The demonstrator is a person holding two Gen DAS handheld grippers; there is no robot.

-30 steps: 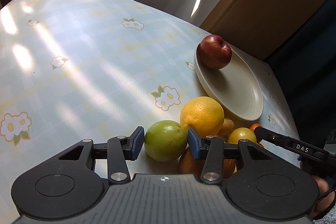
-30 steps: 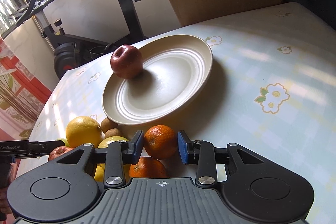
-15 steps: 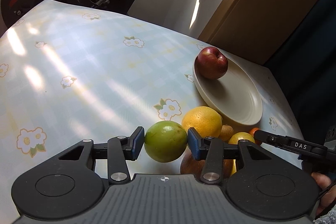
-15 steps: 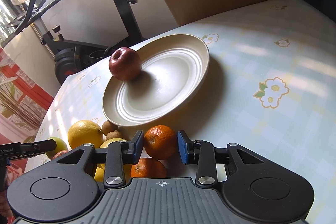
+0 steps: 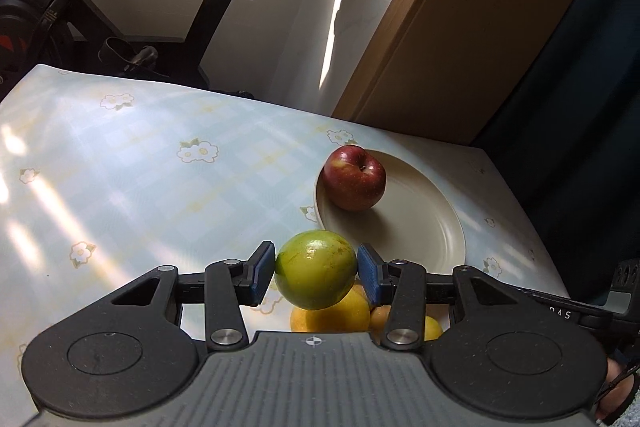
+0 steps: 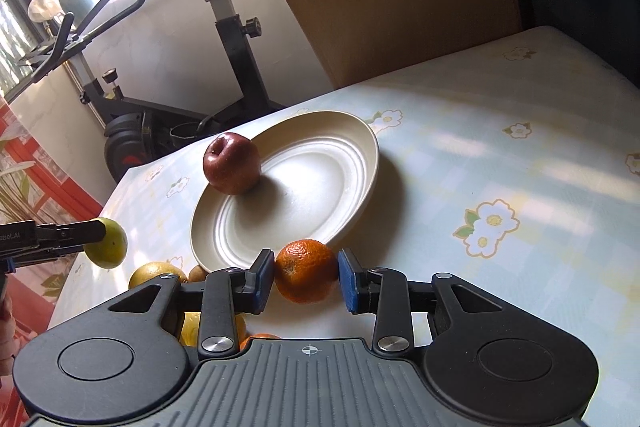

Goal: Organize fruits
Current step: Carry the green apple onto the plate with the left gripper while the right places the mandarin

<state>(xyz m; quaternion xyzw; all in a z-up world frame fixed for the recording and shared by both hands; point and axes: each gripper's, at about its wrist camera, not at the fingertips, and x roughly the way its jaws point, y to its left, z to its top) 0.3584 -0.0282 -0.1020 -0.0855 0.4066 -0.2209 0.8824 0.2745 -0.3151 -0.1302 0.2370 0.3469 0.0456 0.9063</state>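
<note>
**Both grippers loaded, plate drop-off is the risky part**

While the left gripper (image 5: 316, 273) has its blue pads pressed on either side of the round green-yellow fruit (image 5: 316, 269), that fruit hangs clear of the desk (image 5: 132, 179), above the pile of loose yellow and orange fruit (image 5: 332, 317) at the near edge. The right gripper (image 6: 306, 277) is closed partway on the small dimpled orange mandarin (image 6: 306, 270), held just in front of the near rim of the cream ridged round plate (image 6: 320, 187). From the right wrist view the green fruit shows again, off the plate's left side. A dark red apple (image 6: 232, 163) sits on the plate's far-left side; the rest of the plate is bare.

Risks as I judge them:
- Both fruits are round and smooth, pinched at narrow contact patches. A quick swing or wrist roll could let one squirt out and roll off the desk edge.
- Plate is shallow. Release from height, or on the sloped rim, and the fruit likely rolls back out or knocks the apple off.
- Both grippers are heading for the same plate, so they could clash if they go in together. Stagger them.
- Low carry over the pile could clip the loose fruit and scatter it.
</note>
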